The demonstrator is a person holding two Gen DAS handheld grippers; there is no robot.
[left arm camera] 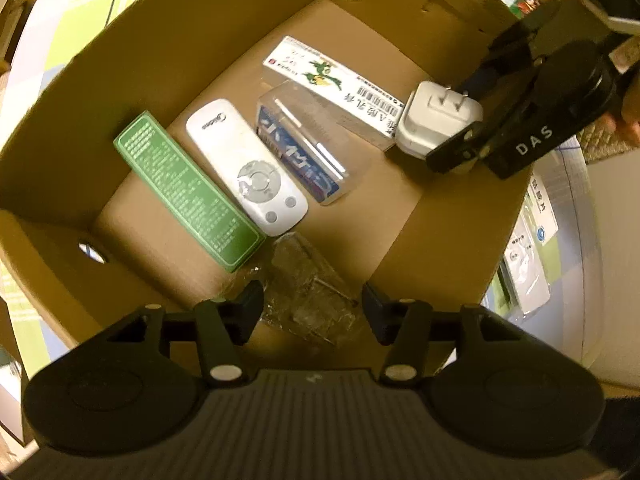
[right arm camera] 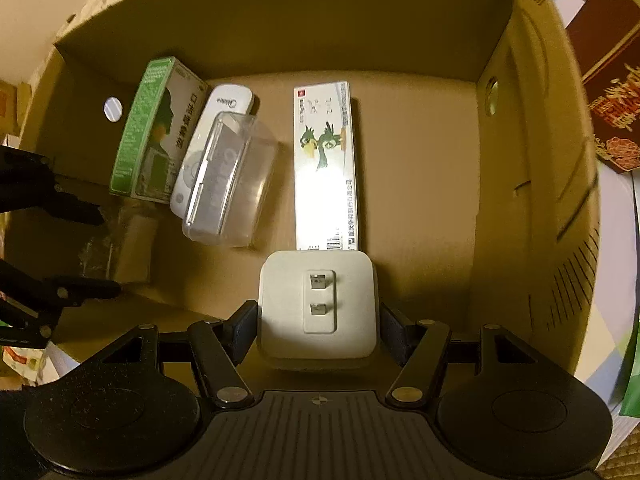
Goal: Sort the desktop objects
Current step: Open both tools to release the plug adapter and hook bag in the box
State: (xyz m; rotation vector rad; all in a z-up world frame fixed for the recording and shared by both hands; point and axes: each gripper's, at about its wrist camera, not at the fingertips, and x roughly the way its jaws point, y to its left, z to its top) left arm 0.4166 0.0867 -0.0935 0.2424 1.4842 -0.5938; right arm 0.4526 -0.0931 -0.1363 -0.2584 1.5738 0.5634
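A cardboard box [left arm camera: 224, 44] holds a green box [left arm camera: 188, 192], a white remote [left arm camera: 246, 166], a clear plastic case [left arm camera: 300, 144], a long white carton [left arm camera: 332, 80] and a crumpled clear wrapper [left arm camera: 308, 292]. My right gripper [right arm camera: 318, 320] is shut on a white plug adapter [right arm camera: 318, 304], held inside the box above the near end of the white carton [right arm camera: 324, 160]. The adapter also shows in the left wrist view [left arm camera: 436, 120]. My left gripper [left arm camera: 312, 312] is open just above the wrapper, with nothing between its fingers; it shows at the left edge of the right wrist view [right arm camera: 106, 252].
The box walls [right arm camera: 532, 168] rise on all sides, with handle holes at two ends. Flat packets [left arm camera: 532, 248] lie on the table right of the box. A dark red box [right arm camera: 608, 76] stands outside it.
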